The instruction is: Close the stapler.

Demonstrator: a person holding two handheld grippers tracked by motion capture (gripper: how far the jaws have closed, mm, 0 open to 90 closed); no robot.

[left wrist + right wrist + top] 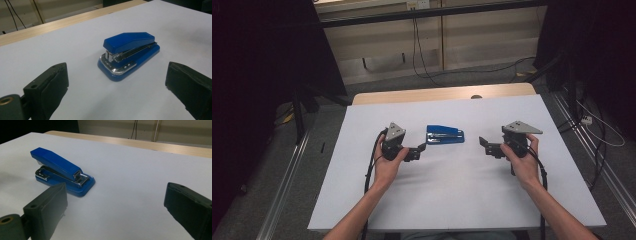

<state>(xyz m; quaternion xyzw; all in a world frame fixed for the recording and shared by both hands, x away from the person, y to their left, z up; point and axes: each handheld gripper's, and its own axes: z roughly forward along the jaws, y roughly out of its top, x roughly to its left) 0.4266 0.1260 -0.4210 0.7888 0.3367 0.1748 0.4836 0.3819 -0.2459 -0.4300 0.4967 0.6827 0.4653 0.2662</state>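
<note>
I hold my left gripper [422, 148] just off the left end of the blue stapler [445, 135], and its jaws stand wide apart with nothing between the pads. From the left gripper view the stapler [128, 53] sits ahead of the jaws and between their lines, resting flat on the white table [75, 45], its metal nose end turned toward me and its blue top arm slanting up away from the base at that end. My right gripper [482, 143] waits on the other side of the stapler, a little farther from it than the left one, and its jaws are spread as wide, empty too. In the right gripper view the stapler [61, 171] lies ahead and off to the left of the jaws, near the left jaw's tip but not touching it, with bare white table [130, 177] in front of the gap. Neither gripper touches the stapler. In the high view it lies crosswise near the middle of the table [452, 195], long side running left to right, between my two grippers, which point inward at each other. My forearms come in from the near edge, and a strip of pale wood [412, 94] shows along the far edge of the white surface.
</note>
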